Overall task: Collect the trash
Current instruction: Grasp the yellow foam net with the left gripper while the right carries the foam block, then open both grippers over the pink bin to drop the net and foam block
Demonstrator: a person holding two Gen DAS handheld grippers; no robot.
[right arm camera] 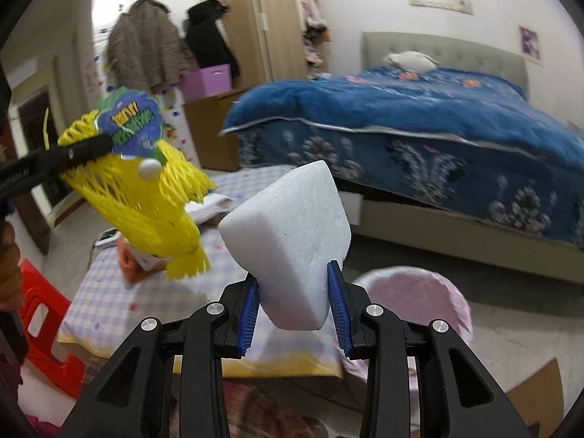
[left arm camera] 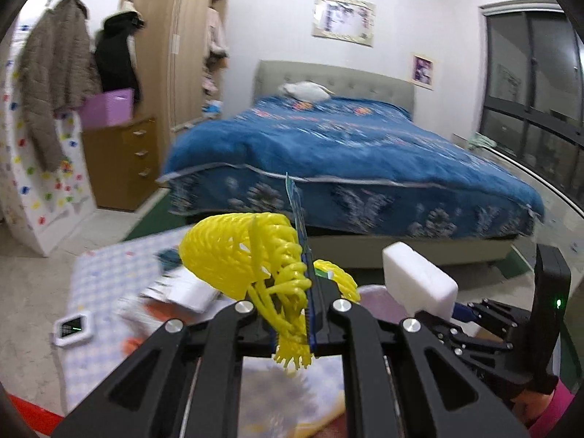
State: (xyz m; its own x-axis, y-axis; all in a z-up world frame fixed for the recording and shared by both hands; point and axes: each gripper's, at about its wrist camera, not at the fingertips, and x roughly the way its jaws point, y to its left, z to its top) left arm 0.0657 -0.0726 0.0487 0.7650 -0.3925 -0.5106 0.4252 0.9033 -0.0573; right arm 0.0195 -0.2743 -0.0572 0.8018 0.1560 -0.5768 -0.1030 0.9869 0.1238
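foam block (right arm camera: 288,241) wedged between right tool (right arm camera: 294,310) pads, sticking forward.

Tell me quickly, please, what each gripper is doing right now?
Left gripper: shut on the yellow net and its label.
Right gripper: shut on the foam block.

Motion blur smears the papers (left arm camera: 182,292) on the checked tabletop (left arm camera: 106,273) — their print unreadable — and the foam block (right arm camera: 292,241) hides part of the pink bin (right arm camera: 419,292).
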